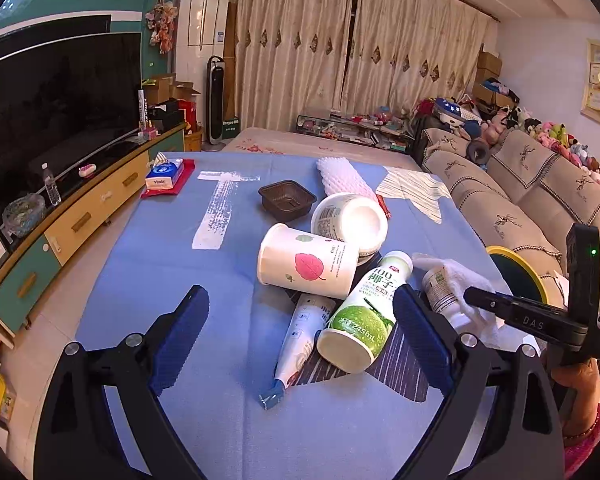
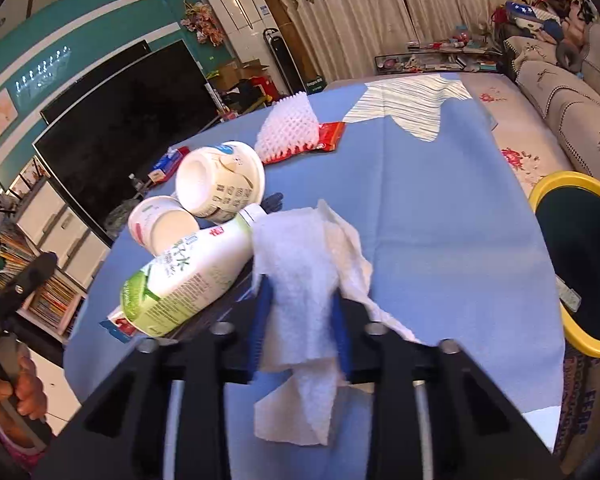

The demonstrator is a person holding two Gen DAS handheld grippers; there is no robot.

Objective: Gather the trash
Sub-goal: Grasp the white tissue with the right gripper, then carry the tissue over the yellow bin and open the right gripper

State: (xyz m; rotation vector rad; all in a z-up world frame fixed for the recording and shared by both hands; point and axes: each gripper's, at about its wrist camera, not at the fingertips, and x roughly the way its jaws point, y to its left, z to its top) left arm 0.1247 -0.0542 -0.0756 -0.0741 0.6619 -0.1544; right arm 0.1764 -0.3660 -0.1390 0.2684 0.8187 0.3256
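Note:
Trash is piled on the blue tablecloth point(image 1: 180, 280): a paper cup with a pink leaf point(image 1: 308, 266), a white tub point(image 1: 350, 222), a green-and-white coconut drink bottle point(image 1: 364, 316), a flattened tube point(image 1: 300, 340) and a small white bottle point(image 1: 440, 288) wrapped in a white tissue point(image 2: 300, 280). My left gripper point(image 1: 300, 320) is open, its fingers either side of the tube and drink bottle. My right gripper point(image 2: 300, 304) is shut on the tissue, with the small bottle hidden under the tissue in the right wrist view. A yellow-rimmed bin point(image 2: 580, 264) stands to the right of the table.
A brown plastic tray point(image 1: 287, 199), white foam netting point(image 1: 342, 176), a red wrapper point(image 2: 330, 134) and a tissue pack point(image 1: 165, 174) lie farther back. A TV unit point(image 1: 80, 220) runs along the left and a sofa point(image 1: 540, 184) along the right.

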